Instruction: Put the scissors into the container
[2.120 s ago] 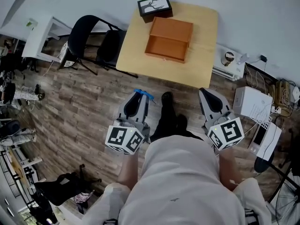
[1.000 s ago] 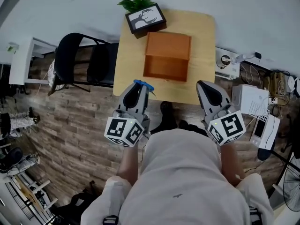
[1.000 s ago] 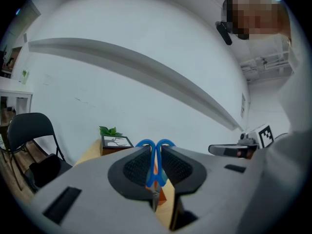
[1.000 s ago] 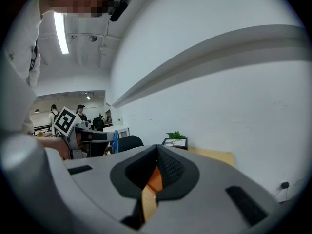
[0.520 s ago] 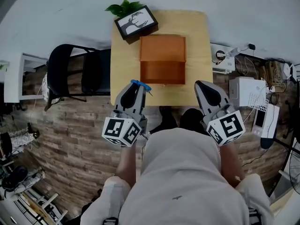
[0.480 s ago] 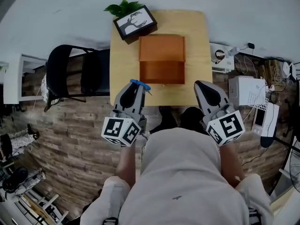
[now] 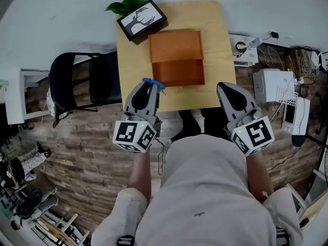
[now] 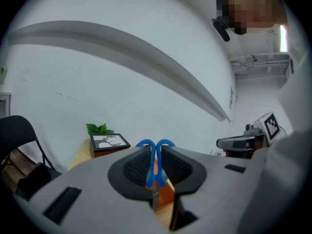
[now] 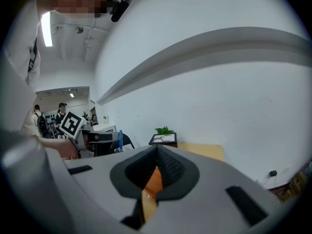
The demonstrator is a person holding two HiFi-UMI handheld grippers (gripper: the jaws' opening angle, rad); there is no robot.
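My left gripper is shut on blue-handled scissors, whose handle loops stick out past the jaw tips. It hovers at the near edge of a small wooden table. An open orange-brown box, the container, lies in the middle of that table, just beyond the scissors. My right gripper is shut with nothing in it, at the table's near right corner. In the right gripper view its pads meet, with the orange box showing behind them.
A framed picture with a green plant stands at the table's far left corner. A black folding chair is left of the table. Cables and white devices crowd the floor on the right. A white wall lies behind the table.
The person has walked up to the table; both grippers now reach its near edge. The left gripper still holds the scissors, and the right stays shut.
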